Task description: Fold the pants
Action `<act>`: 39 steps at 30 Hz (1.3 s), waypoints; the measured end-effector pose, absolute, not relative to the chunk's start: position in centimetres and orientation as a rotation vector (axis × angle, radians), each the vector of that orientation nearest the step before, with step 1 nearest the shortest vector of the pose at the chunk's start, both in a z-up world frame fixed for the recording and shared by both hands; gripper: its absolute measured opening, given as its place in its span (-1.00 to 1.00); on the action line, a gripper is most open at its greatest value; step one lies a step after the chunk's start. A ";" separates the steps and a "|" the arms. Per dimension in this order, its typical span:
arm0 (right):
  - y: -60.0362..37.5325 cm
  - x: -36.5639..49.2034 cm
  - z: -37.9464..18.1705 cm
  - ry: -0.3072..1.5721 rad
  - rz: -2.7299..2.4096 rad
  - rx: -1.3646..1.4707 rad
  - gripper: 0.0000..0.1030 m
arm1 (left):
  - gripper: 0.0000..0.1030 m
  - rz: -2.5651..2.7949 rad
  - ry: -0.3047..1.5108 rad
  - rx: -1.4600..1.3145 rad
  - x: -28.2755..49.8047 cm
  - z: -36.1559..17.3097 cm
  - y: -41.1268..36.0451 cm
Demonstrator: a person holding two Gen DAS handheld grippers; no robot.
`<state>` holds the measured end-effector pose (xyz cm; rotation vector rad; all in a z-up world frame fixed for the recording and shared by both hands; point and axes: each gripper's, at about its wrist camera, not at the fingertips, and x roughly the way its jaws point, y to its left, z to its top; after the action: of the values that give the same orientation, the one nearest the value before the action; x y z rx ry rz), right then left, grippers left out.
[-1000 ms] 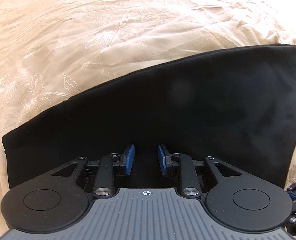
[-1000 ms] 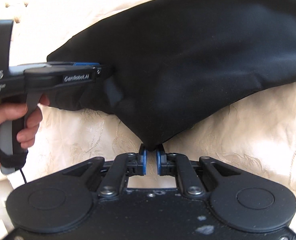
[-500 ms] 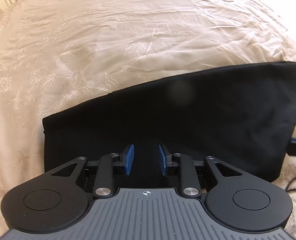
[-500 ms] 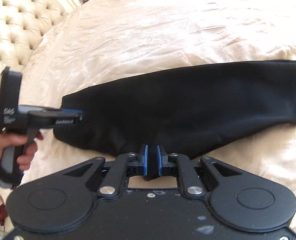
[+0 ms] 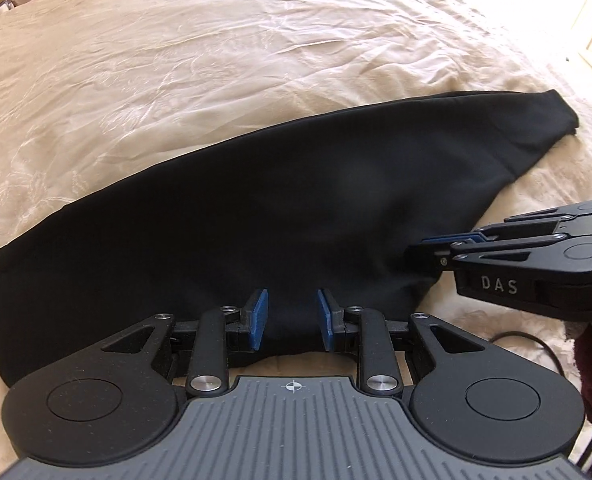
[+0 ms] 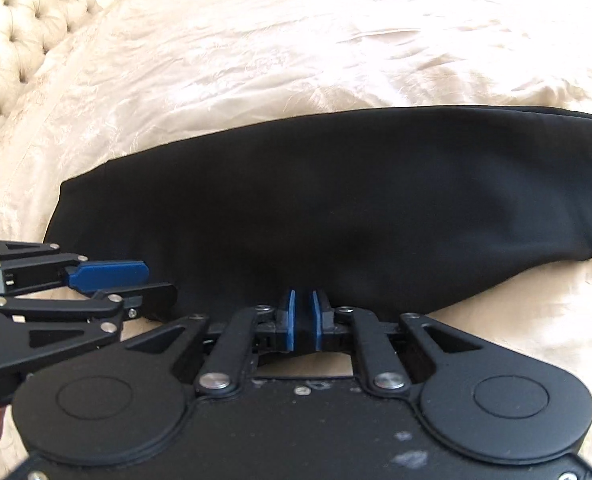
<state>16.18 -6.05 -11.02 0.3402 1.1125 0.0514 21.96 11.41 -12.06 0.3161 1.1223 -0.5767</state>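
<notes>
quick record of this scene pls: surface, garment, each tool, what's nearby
surface: cream embroidered bed cover, wrinkled
garment: black pants, lying long across the cover, folded lengthwise as far as can be seen
left tool: at the near edge of the pants, cloth between its blue pads
right tool: pads nearly together, pinching the near edge of the pants
tool spacing: side by side along the same near edge, apart
nearby: tufted headboard at the far left; dark cable on the cover by the right tool
</notes>
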 end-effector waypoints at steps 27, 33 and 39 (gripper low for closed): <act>-20.6 21.9 -8.2 1.008 0.162 -0.052 -0.26 | -0.45 -0.305 1.179 0.275 23.8 -12.8 6.5; -17.7 26.0 -10.2 1.023 0.395 -0.283 -0.26 | -0.45 -0.263 1.237 0.209 24.2 -13.9 5.2; -15.7 26.8 -12.6 1.031 0.556 -0.468 -0.87 | -0.45 -0.252 1.251 0.224 24.2 -14.6 3.7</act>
<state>26.84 -15.74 -12.64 -0.4683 1.0310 0.5562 24.20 3.72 -14.61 0.2238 1.2507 -0.2522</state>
